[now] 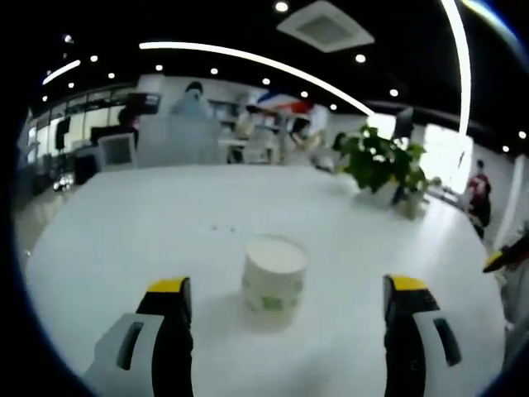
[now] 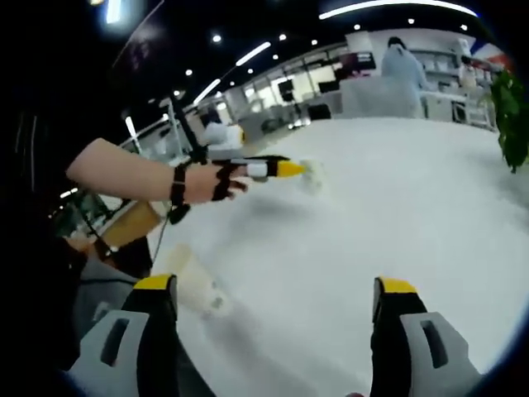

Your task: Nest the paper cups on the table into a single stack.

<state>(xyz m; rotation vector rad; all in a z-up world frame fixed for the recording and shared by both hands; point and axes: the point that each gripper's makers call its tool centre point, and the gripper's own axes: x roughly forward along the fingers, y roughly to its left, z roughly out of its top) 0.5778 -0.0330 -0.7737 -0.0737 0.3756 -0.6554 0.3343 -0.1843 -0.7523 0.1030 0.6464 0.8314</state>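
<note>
A paper cup (image 1: 274, 284), white with a faint green print low on its side, stands upside down on the white table (image 1: 149, 223) in the left gripper view, ahead of the left gripper (image 1: 289, 310) and between the lines of its two yellow-tipped jaws, a little nearer the left-hand one; the jaws are spread wide and touch nothing, with bare table on either side of the cup. In the right gripper view a second paper cup (image 2: 194, 285) lies tipped on its side near the table's edge, just ahead of and beside the left-hand jaw of the right gripper (image 2: 273, 294), outside the gap rather than within it; whether it touches that jaw is hard to tell through the blur. This gripper's jaws are likewise parted and empty. Farther off in the same view the person's hand (image 2: 211, 180), in a black fingerless glove, holds the other gripper out over the table, its yellow tip pointing at a small pale blurred object that cannot be made out. A potted plant (image 1: 382, 165) stands at the far side of the table.
</note>
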